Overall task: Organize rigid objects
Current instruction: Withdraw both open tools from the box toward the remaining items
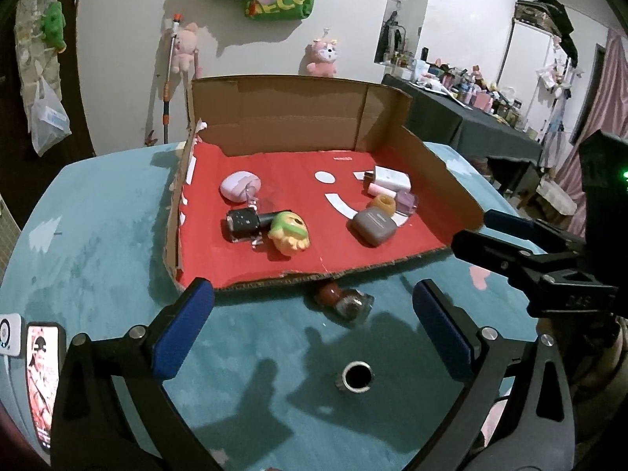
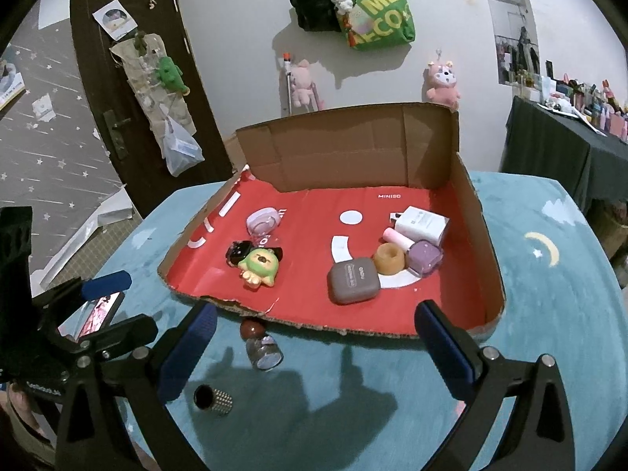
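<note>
- Small glass bottle (image 1: 345,301) with a dark red cap lies on its side on the teal tablecloth (image 1: 98,259), just outside the front edge of the cardboard tray (image 1: 298,117).
- Metal ring (image 1: 356,376) lies nearer me than the tray.
- My left gripper (image 1: 314,333) is spread, holding nothing.
- My right gripper (image 2: 314,353) is spread too, before the tray's front edge.

Lived-in home room: plush toys (image 2: 442,82) and tote bag (image 2: 378,11) on wall.

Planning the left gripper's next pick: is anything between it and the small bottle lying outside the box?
Nothing visible. The left gripper is open, and the small bottle lies on bare blue tablecloth ahead of its fingers, against the box front edge.
</note>
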A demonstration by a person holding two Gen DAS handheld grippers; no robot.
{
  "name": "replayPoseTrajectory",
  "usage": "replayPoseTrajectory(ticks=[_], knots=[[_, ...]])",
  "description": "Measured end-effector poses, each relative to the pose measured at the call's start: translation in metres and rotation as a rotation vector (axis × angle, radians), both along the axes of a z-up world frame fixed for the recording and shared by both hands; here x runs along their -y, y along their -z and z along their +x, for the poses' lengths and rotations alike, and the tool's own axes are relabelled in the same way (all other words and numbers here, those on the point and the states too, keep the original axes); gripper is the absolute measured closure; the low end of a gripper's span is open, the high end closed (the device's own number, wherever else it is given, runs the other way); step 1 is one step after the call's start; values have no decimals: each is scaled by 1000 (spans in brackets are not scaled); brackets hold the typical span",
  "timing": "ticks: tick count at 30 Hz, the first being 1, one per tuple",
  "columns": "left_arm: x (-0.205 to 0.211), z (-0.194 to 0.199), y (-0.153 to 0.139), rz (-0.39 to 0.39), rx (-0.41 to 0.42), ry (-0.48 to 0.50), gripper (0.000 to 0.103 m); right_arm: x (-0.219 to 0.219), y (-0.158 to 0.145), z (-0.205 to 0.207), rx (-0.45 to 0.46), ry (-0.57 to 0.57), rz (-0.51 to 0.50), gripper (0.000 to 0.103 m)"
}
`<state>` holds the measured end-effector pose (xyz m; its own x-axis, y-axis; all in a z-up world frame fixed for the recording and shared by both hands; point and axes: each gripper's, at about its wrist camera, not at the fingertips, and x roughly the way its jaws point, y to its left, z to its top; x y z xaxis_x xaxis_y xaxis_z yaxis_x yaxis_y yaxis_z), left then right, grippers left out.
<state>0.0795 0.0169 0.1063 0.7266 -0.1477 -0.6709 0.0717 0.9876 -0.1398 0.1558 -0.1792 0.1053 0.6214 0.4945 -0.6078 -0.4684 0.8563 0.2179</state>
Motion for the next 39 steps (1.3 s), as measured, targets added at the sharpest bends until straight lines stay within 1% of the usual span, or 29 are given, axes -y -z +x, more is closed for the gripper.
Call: replayPoseTrajectory(ticks=[8, 15, 18, 20, 21, 23, 29, 30, 32, 34, 36, 38, 39], knots=[[9, -20, 7, 29, -10, 9, 0, 3, 0, -15, 5, -11, 0, 0], [16, -33, 19, 52, -41, 20, 0, 2, 11, -23, -14, -12, -1, 0], [17, -36, 25, 44, -47, 22, 0, 1, 17, -26, -20, -16, -3, 0], [18, -37, 31, 41, -59, 18, 0, 0, 21, -29, -26, -16, -14, 8], [18, -38, 33, 38, -64, 18, 0, -1, 23, -29, -34, -19, -17, 9], [18, -38, 39, 36, -75, 24, 0, -1, 27, -31, -44, -26, -20, 16], [19, -39, 51, 2, -95, 44, 2, -10, 39, -29, -85, -49, -30, 28], [20, -39, 52, 2, -96, 48, 3, -13, 42, -28, -91, -57, -31, 29], [23, -37, 57, 9, -106, 56, 13, -17, 45, -26, -96, -67, -40, 33], [25, -35, 62, 5, -117, 65, 22, -24, 51, -23, -108, -83, -51, 34], [27, -31, 68, 0, -135, 72, 27, -30, 55, -20, -116, -94, -62, 35], [26, -28, 75, -19, -154, 77, 37, -35, 59, -16, -125, -103, -71, 37], [26, -26, 78, -27, -161, 77, 39, -38, 61, -15, -129, -113, -77, 37]])
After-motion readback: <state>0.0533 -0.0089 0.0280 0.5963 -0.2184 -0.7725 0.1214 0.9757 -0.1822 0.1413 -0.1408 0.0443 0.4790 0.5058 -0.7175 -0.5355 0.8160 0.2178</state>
